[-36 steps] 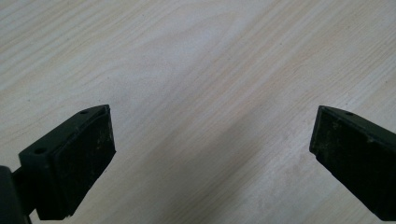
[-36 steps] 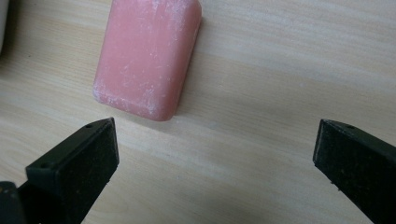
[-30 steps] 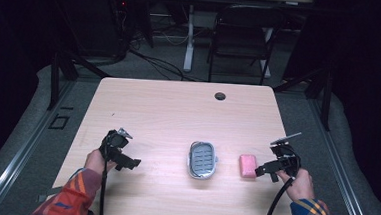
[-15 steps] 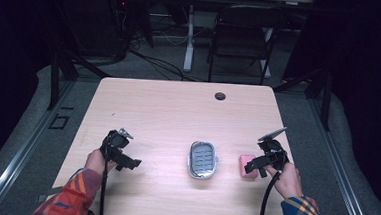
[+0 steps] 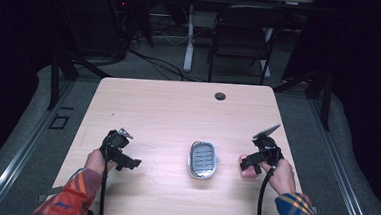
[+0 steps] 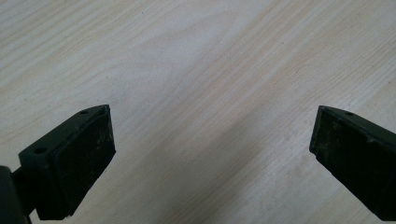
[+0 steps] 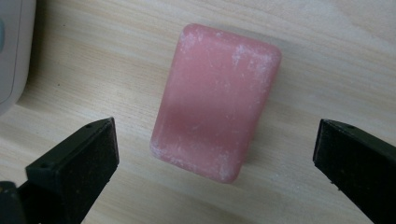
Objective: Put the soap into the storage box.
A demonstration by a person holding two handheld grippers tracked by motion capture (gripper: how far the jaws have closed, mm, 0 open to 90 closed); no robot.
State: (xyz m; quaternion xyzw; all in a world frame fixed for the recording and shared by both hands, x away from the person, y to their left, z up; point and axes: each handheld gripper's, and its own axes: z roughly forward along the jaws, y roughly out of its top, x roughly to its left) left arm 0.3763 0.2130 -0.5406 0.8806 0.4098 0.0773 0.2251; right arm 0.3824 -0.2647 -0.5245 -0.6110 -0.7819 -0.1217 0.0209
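My fingers (image 7: 74, 168) on the right gripper (image 5: 255, 159) stand wide apart, and the pink soap (image 7: 215, 100) lies flat between them, touching neither, a little nearer my left pad. It rests on the table (image 5: 178, 112), just right of the soap dish (image 5: 203, 160), whose pale edge shows at my view's left. My left gripper (image 5: 120, 156) also gapes over bare wood, well apart from the dish.

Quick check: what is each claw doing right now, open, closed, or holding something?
Left claw: open, nothing between its jaws, above the bare table.
Right claw: open, jaws apart on either side of the pink soap bar, not gripping it.
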